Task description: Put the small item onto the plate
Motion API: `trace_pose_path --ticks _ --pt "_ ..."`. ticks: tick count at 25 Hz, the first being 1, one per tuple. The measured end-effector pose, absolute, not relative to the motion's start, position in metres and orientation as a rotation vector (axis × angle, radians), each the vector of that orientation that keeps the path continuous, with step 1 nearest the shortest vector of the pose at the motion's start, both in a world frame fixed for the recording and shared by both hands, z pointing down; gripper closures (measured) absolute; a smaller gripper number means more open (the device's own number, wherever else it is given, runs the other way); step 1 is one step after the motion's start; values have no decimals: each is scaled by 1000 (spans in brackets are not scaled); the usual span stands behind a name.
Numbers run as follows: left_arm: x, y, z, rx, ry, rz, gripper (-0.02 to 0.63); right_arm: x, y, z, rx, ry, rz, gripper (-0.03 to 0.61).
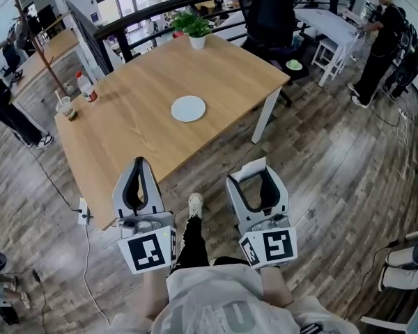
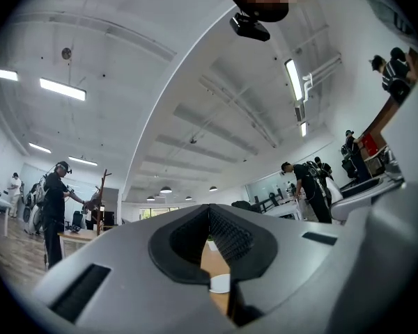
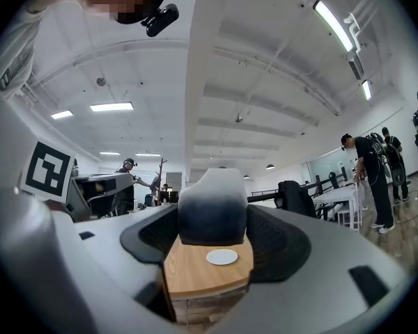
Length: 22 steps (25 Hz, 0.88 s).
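A white round plate [image 1: 188, 108] lies empty near the middle of the wooden table [image 1: 132, 127]; it also shows as plate [image 3: 222, 257] and plate [image 2: 221, 282] between the jaws. My right gripper [image 1: 255, 172] hangs over the floor in front of the table's near edge, shut on a small white-grey item [image 3: 212, 214] that sticks out at its tips, the same item [image 1: 253, 166]. My left gripper [image 1: 138, 164] is beside it at the left, jaws meeting at the tips, nothing in them; the left gripper [image 2: 209, 213] points toward the table.
A potted plant [image 1: 195, 30] stands at the table's far edge. A bottle [image 1: 87, 87] and a cup [image 1: 67, 108] sit at its left side. A power strip [image 1: 83, 212] lies on the floor. My shoe [image 1: 194, 204] is between the grippers. People stand at the right [image 1: 380, 40].
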<state>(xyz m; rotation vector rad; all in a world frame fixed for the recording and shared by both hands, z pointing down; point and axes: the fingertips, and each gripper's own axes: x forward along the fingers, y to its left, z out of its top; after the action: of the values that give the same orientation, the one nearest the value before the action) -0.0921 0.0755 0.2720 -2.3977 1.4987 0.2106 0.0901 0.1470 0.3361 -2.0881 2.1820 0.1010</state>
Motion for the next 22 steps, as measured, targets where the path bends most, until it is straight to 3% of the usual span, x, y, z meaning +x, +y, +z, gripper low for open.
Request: trace_pose_path --ticks 10,22 --pt "-81 3 275 -2398 1530 145 604 94 56 333 -2027 2251 122 267" --pt "-73 -185 255 -2394 1559 142 604 98 -132 305 -2011 2299 162 267"
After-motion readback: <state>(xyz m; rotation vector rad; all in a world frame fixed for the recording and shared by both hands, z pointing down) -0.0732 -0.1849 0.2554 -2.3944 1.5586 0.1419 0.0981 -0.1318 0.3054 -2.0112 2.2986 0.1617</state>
